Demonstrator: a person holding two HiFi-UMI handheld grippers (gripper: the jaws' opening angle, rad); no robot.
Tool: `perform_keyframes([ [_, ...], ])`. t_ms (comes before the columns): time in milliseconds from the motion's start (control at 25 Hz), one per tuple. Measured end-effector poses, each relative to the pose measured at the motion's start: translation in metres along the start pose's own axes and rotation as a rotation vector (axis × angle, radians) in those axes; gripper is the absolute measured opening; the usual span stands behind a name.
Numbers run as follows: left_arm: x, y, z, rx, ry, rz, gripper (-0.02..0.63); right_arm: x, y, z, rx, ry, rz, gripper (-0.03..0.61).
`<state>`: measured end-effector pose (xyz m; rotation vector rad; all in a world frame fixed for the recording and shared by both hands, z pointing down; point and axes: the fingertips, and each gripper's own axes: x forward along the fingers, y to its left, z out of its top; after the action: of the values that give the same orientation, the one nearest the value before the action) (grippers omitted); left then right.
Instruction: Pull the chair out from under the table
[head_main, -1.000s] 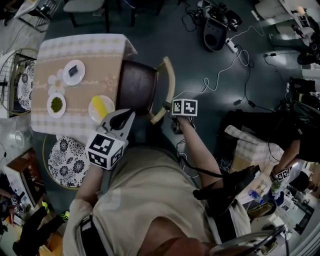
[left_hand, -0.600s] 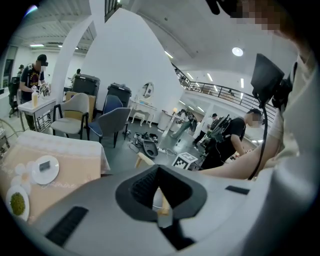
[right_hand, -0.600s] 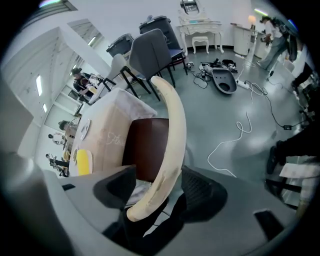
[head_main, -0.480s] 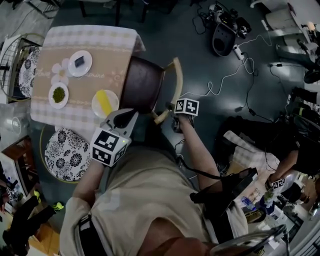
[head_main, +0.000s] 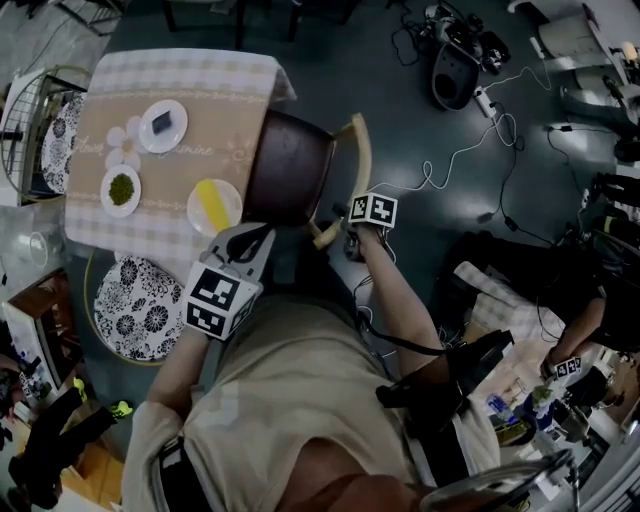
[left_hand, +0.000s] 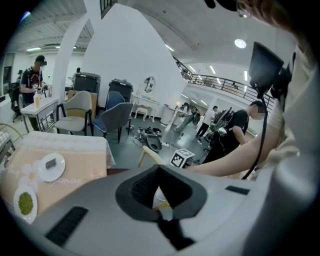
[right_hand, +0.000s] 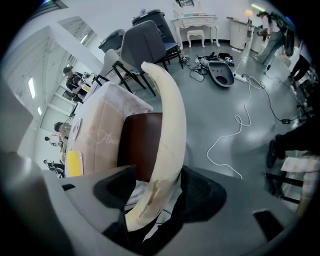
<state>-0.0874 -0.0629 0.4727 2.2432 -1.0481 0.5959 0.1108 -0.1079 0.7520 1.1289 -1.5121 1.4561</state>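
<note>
The chair (head_main: 290, 165) has a dark brown padded seat and a curved backrest of pale wood (right_hand: 167, 120), with scratches and worn spots near the lower end of this rail. It stands at the right side of the surface with the beige checked cloth (head_main: 180, 75). The front part of the seat is under the edge of the cloth and the backrest is turned to the open grey floor (head_main: 420, 110). My right gripper (right_hand: 155, 195) points steeply down over the near end of the backrest. Its jaws are wide apart, the pale rail passes between them, and they do not press on it. My left gripper (head_main: 250, 240) has its jaws together and holds nothing; it is beside the near corner of the seat, close to the white plate with the yellow food (head_main: 213, 205). Compared with one second ago, the jaws of my right gripper have just been opening, and this gripper is now nearer to the end of the backrest. The chair stands against the surface as before.
</note>
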Motion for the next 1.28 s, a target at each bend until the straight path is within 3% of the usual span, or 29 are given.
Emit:
perform_keyframes([
  [920,0.003,0.010,-0.019,-0.071,0.039,0.035,0.006,0.037,-0.001,0.013,0.083,0.015,0.019,0.272],
  [1160,0.003,0.022,-0.020,-0.098,0.028,0.048,0.006,0.043,-0.009,0.014,0.090,-0.003,-0.043,0.178],
  [1280,0.003,0.024,-0.026,-0.106,0.035,0.049,0.006,0.043,-0.010,0.013,0.102,-0.004,-0.058,0.169],
])
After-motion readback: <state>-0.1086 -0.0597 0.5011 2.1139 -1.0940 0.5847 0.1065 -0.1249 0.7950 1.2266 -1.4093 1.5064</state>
